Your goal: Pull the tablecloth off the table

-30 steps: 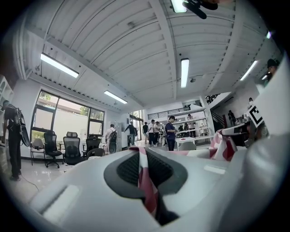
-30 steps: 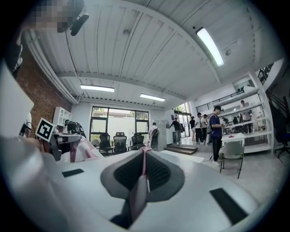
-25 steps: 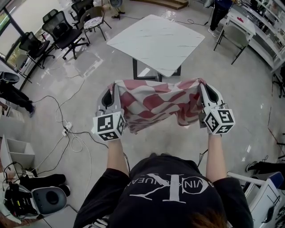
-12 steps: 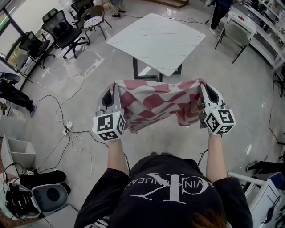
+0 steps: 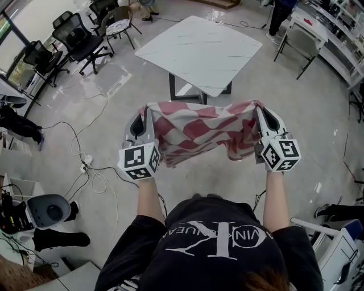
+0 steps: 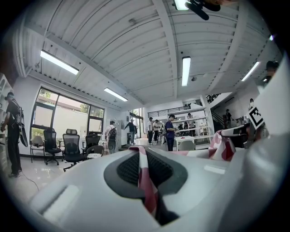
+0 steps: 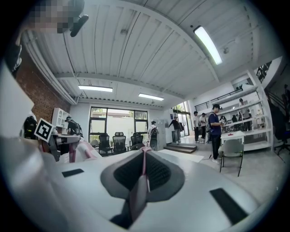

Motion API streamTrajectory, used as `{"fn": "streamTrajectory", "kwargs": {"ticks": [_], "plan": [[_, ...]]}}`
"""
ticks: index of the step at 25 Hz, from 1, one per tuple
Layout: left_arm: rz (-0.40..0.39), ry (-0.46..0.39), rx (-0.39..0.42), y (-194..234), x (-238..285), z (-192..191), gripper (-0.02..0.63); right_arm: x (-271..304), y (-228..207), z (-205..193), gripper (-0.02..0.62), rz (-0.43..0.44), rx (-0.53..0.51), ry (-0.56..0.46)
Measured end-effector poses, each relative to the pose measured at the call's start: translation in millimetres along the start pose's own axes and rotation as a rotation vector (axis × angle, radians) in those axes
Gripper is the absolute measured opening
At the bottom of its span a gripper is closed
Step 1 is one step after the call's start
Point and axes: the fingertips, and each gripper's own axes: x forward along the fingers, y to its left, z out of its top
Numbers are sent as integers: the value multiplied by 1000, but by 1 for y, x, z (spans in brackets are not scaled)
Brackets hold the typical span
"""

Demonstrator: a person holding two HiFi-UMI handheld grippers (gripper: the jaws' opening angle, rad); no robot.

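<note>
A red-and-white checked tablecloth point(image 5: 199, 133) hangs stretched between my two grippers, sagging in the middle, clear of the table. My left gripper point(image 5: 144, 109) is shut on the cloth's left corner, and a strip of cloth point(image 6: 144, 176) runs between its closed jaws. My right gripper point(image 5: 259, 105) is shut on the right corner, where a thin fold point(image 7: 139, 181) is pinched between the jaws. Both grippers point level, away from me. The white marble-topped table point(image 5: 199, 54) stands bare just beyond the cloth.
Black office chairs point(image 5: 79, 37) stand at the far left. Cables and a power strip point(image 5: 85, 165) trail over the floor on my left. A grey device point(image 5: 48, 210) sits low on the left. A person point(image 5: 281, 14), a grey chair point(image 5: 298, 48) and shelves point(image 5: 335, 40) are at the far right.
Both grippers and the cloth have stayed where they were. The grey device at the lower left has moved up the picture.
</note>
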Motion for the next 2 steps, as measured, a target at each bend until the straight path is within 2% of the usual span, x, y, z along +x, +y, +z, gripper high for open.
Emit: {"fn": "streamTrajectory", "kwargs": {"ticks": [2], "plan": [[0, 2, -2, 0, 2, -1, 17, 2, -1, -1, 23, 1, 0, 2]]}}
